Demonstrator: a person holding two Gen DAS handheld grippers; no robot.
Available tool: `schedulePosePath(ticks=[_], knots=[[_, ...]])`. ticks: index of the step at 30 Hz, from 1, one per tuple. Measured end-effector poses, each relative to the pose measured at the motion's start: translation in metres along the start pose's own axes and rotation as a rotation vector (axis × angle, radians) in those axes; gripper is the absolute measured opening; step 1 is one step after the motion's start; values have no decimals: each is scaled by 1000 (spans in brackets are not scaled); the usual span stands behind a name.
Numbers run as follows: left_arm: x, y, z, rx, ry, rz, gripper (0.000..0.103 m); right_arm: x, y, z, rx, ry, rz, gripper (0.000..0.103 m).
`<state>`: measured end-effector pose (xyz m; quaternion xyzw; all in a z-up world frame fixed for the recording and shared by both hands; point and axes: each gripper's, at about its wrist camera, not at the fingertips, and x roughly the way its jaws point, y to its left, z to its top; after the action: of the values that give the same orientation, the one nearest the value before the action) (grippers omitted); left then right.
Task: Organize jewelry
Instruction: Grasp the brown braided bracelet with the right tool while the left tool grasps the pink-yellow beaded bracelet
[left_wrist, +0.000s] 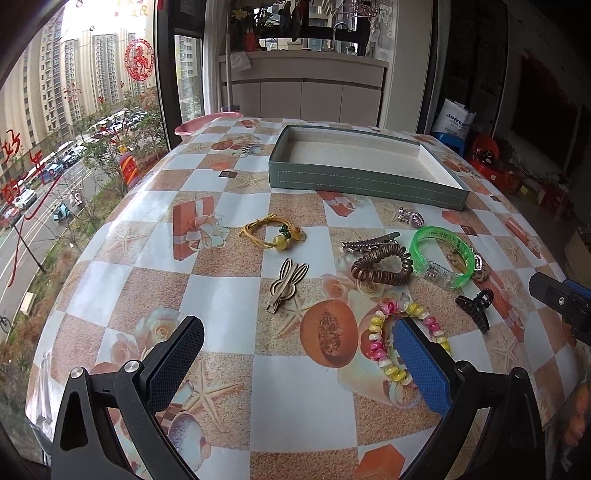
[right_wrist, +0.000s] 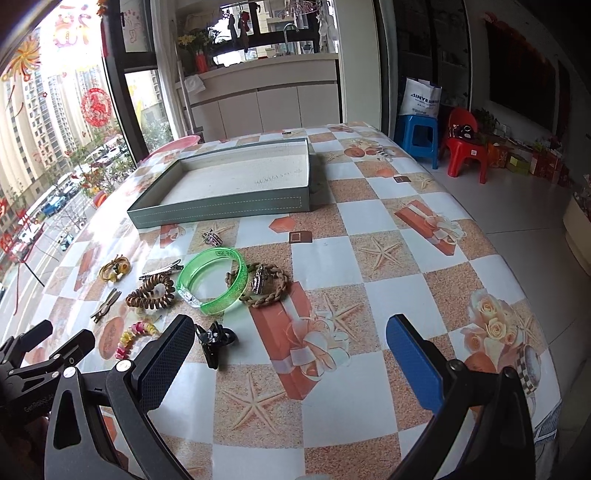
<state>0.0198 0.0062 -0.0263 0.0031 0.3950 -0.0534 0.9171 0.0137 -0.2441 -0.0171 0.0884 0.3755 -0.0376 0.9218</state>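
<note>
A shallow grey-green box (left_wrist: 364, 181) (right_wrist: 221, 208) with a pale inside stands at the far side of the table. Jewelry lies loose in front of it: a green bangle (left_wrist: 441, 256) (right_wrist: 212, 280), a brown spiral hair tie (left_wrist: 382, 265) (right_wrist: 149, 291), a pink-yellow bead bracelet (left_wrist: 391, 363) (right_wrist: 135, 338), a black claw clip (left_wrist: 476, 306) (right_wrist: 214, 341), a yellow cord tie (left_wrist: 273, 230) (right_wrist: 114, 268), a rabbit-shaped clip (left_wrist: 286, 282), a silver clip (left_wrist: 369, 243) and a braided bracelet (right_wrist: 267, 284). My left gripper (left_wrist: 299, 345) is open above the table, its right finger over the bead bracelet. My right gripper (right_wrist: 291, 345) is open and empty.
The table (right_wrist: 388, 258) wears a checkered cloth with starfish prints. A pink basin (left_wrist: 207, 123) sits at its far left edge by the window. A blue stool (right_wrist: 417, 138) and a red chair (right_wrist: 465, 146) stand on the floor to the right.
</note>
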Motion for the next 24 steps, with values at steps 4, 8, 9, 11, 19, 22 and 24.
schedulePosePath(ticks=[4,8,9,11,19,22,24], knots=[[9,-9,1,23,44,-23,103,16,-11,7,10,83,-16,103],[17,-21,4,49,81,-45,103,32,-17,15,-20,137,-12,103],[19,-24,4,55,89,-48,103,39,-19,19,-27,158,-6,103],[22,-29,6,67,98,-48,103,44,-19,23,-41,171,6,100],[36,-42,11,110,140,-45,92,74,-16,39,-74,234,29,68],[42,-47,10,136,164,-46,88,83,-12,39,-99,257,41,61],[42,-49,10,144,165,-57,84,85,-6,42,-125,261,47,59]])
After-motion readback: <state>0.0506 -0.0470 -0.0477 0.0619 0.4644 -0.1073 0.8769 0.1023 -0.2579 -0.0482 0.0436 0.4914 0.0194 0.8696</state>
